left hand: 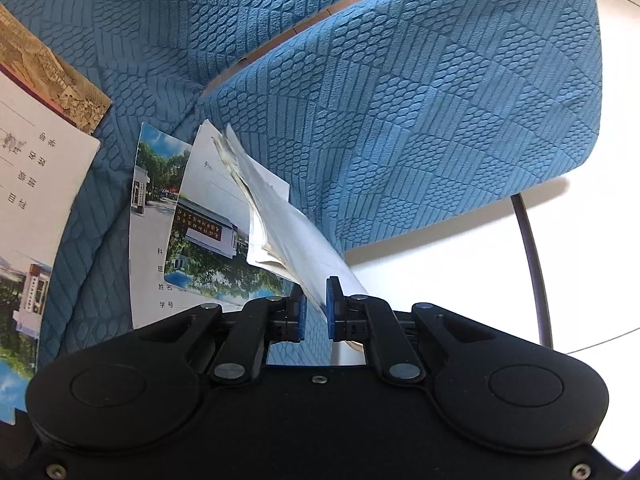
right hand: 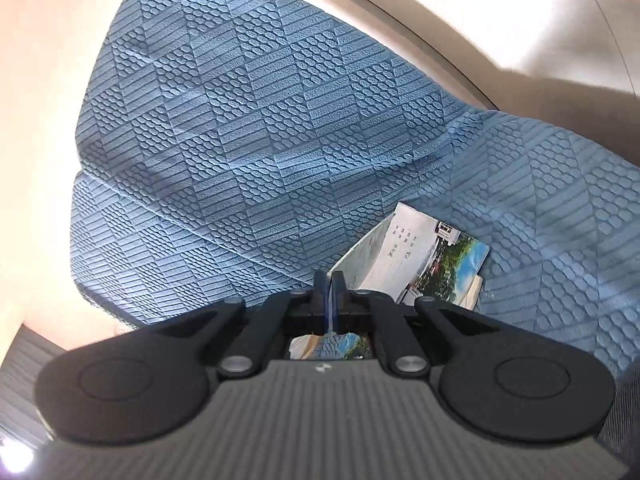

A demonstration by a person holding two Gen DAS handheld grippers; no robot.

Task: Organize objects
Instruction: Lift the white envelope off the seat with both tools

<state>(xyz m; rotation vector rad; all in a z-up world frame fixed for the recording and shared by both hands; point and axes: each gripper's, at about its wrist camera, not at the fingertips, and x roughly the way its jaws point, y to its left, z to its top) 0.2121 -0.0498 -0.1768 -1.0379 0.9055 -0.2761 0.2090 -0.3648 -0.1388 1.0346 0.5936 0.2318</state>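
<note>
In the left wrist view my left gripper [left hand: 316, 304] is shut on the edge of a thin white notebook [left hand: 276, 220]. Its pages droop away to the upper left, above the blue textured seat cover [left hand: 400, 120]. Under it, two notebooks with photo covers [left hand: 208, 240] [left hand: 148, 216] lie overlapped on the seat. In the right wrist view my right gripper [right hand: 329, 280] is shut on the thin edge of a photo-cover notebook [right hand: 424, 256], which fans open to the right over the blue seat cover [right hand: 240, 120]. Whether both grippers hold the same notebook I cannot tell.
At the left of the left wrist view lie another white notebook [left hand: 36, 168] and a brown patterned book [left hand: 52, 72]. A thin dark metal rod [left hand: 532, 248] stands over the white floor [left hand: 460, 280] beside the seat. Pale furniture [right hand: 480, 8] stands behind the seat back.
</note>
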